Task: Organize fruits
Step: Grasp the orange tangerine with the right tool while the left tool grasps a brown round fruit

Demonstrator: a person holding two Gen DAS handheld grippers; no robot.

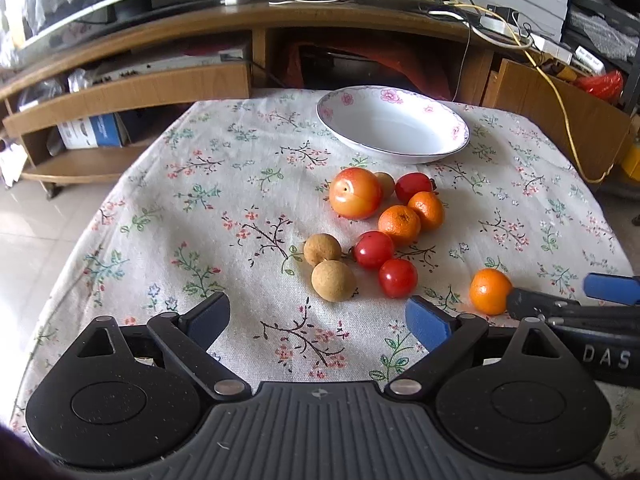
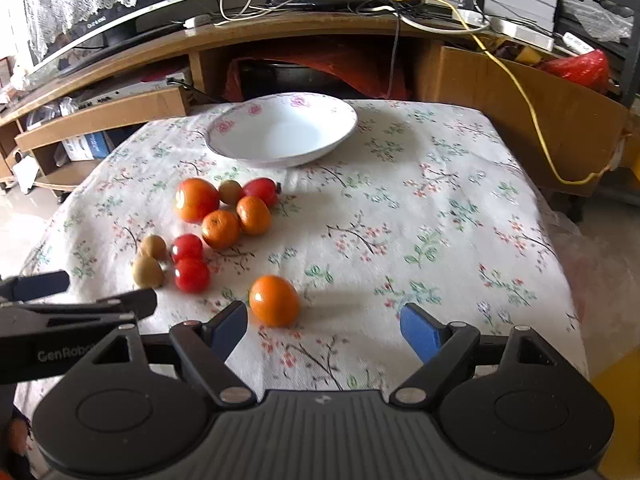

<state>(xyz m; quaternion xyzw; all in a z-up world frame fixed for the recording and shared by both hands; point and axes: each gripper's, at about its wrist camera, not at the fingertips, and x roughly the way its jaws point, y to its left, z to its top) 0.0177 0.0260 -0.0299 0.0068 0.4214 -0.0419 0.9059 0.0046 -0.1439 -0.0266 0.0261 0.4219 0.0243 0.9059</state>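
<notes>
A white floral-rimmed bowl [image 1: 392, 126] [image 2: 282, 130] sits empty at the table's far side. Fruits lie in a cluster on the cloth: a large red-orange plum [image 1: 355, 193] [image 2: 196, 199], two small oranges [image 1: 399, 224] [image 2: 220, 229], several red cherry tomatoes [image 1: 374, 249] [image 2: 192, 275] and brown longans [image 1: 333, 280] [image 2: 147, 270]. One orange [image 1: 490, 291] [image 2: 274, 300] lies apart, just ahead of my right gripper's left finger. My left gripper [image 1: 318, 318] is open and empty, short of the longans. My right gripper [image 2: 324, 322] is open and empty.
The table wears a floral cloth [image 1: 240, 184] with its edges falling away left and right. Behind it stands a wooden desk [image 1: 280, 20] with cables, a monitor and shelves. The right gripper's fingers [image 1: 532, 304] show at the left wrist view's right edge.
</notes>
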